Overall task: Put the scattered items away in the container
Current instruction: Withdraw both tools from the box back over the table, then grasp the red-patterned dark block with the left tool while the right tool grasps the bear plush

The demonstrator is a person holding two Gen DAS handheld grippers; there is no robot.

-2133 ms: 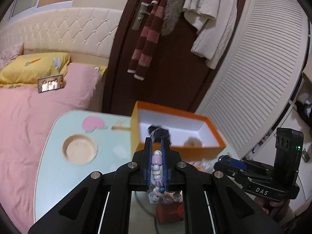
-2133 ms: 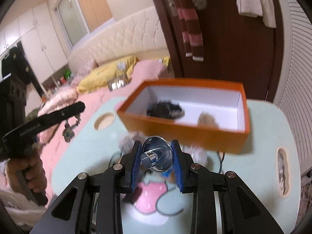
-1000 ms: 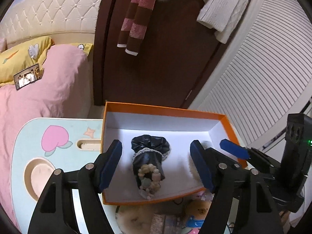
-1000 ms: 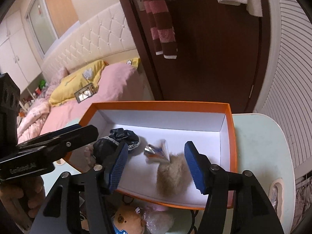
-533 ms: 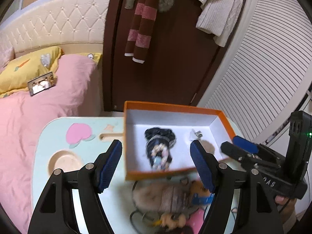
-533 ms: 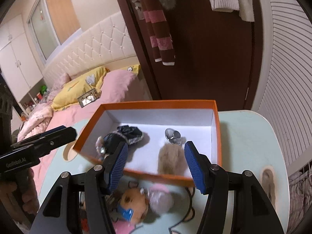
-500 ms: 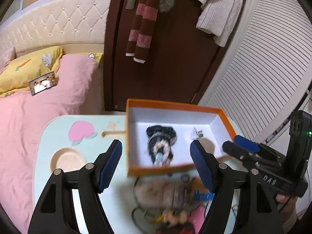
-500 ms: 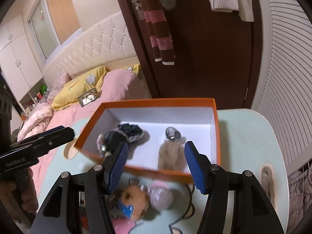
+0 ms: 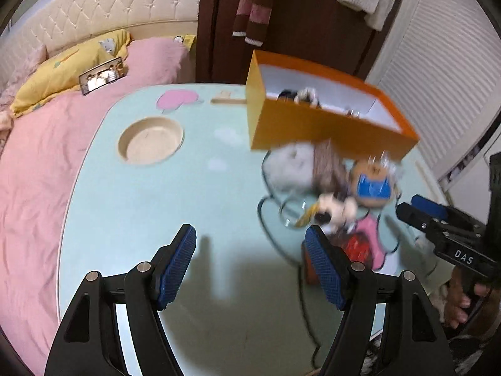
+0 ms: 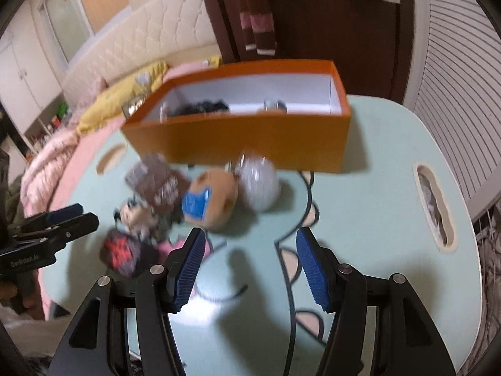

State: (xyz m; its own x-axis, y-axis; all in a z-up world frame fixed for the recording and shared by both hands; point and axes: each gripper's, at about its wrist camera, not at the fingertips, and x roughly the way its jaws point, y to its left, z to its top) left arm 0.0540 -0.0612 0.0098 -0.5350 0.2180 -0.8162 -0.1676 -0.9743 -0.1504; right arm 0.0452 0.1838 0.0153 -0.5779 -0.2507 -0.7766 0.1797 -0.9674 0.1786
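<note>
Both grippers pulled back from over the orange box (image 10: 244, 138) and now hang lower above the table (image 9: 162, 206), jaws spread, nothing held. The bead string from the left gripper (image 9: 250, 264) and the shiny metal piece (image 10: 275, 105) from the right gripper (image 10: 249, 266) now lie inside the box. Toy pile (image 10: 200, 200) now right ahead of both.

A pale green table (image 9: 131, 206) stands beside a pink bed (image 9: 34, 163) with a cream tufted headboard (image 9: 103, 9) and a yellow pillow (image 9: 62, 69). Behind are a dark door (image 9: 300, 22) and white louvred panels (image 9: 444, 59).
</note>
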